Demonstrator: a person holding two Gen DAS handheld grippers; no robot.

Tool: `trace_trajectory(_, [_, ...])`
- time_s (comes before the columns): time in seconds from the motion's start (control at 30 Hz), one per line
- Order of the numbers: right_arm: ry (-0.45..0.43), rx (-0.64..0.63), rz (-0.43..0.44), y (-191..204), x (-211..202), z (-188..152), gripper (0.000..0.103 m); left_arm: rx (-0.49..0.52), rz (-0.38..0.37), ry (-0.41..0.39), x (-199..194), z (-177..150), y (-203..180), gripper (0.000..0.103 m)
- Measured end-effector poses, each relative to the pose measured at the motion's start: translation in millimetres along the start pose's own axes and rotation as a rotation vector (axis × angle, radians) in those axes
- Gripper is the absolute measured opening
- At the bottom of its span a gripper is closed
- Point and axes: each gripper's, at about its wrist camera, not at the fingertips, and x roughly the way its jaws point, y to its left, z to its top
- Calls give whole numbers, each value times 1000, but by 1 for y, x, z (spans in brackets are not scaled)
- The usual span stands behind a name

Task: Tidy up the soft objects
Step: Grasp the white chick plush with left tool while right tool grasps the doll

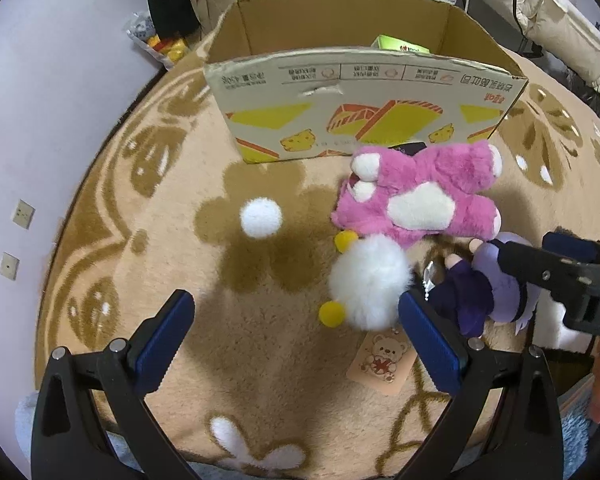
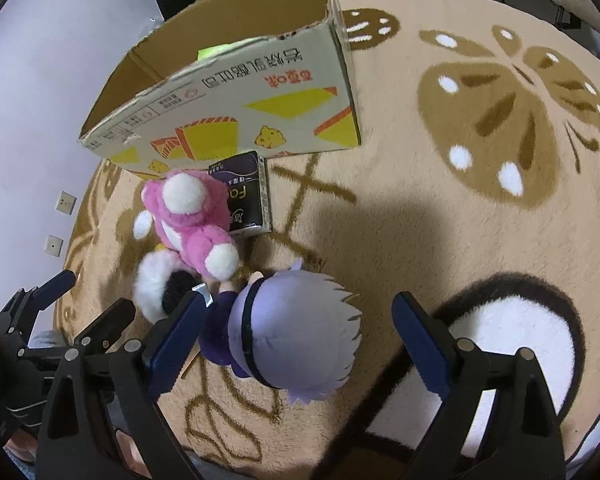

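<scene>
Left wrist view. Left claw (image 1: 296, 336) wide apart, holding nothing, low over a tan rug (image 1: 260, 360) with brown flower shapes. White fluffy toy (image 1: 370, 282) with small yellow pom-poms lies just ahead, touching the inside of the claw's right finger. A card tag (image 1: 382, 362) printed with a cartoon bear lies flat on the rug just near of it. Pink plush (image 1: 424, 196) with cream patches lies beyond, touching the white toy's far edge. To the right, a purple-haired doll (image 1: 496, 292) in dark clothing; the right claw (image 1: 540, 268) reaches in from the right edge over it. Far centre: open cardboard box (image 1: 364, 92), yellow wedge and cheese drawings on its near wall, Chinese print upside down, too distorted to read; something green shows inside. Two wall sockets at far left.

Right wrist view. Right claw (image 2: 296, 334) wide apart, its fingers on either side of the doll's (image 2: 296, 332) pale purple head; left finger close to the doll, right finger apart. Not closed on it. Pink plush (image 2: 192, 216) lies far-left of the doll, partly over a dark packet (image 2: 248, 196); letters "Fo" readable, rest covered. White fluffy toy (image 2: 152, 284) beside the plush. Box (image 2: 236, 92) at far left, red and black Chinese characters inverted. Left claw (image 2: 88, 292) at left edge.
</scene>
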Motion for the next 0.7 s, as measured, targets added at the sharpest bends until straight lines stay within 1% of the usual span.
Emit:
trace_trajectory(0.13, [34, 6, 1, 1, 9, 0, 93, 7, -7, 21, 9, 3, -3, 101])
trace_trajectory(0.2, [51, 8, -20, 2, 15, -1, 93, 11, -8, 29, 12, 4, -4, 101])
trace_trajectory(0.27, [62, 11, -33, 3, 18, -2, 88, 13, -18, 41, 16, 5, -6, 101])
trace_trajectory(0.37, [63, 27, 0, 3, 20, -2, 74, 29, -30, 58, 20, 7, -9, 101])
trace_trajectory(0.4, [59, 26, 9, 5, 20, -2, 66, 36, -29, 58, 21, 8, -10, 101])
trace_trajectory(0.47, [59, 23, 34, 7, 22, -1, 65, 41, -31, 64, 24, 10, -11, 101])
trace_trajectory(0.7, [48, 39, 45, 3, 22, 3, 64, 42, -56, 81, 34, 14, -10, 101])
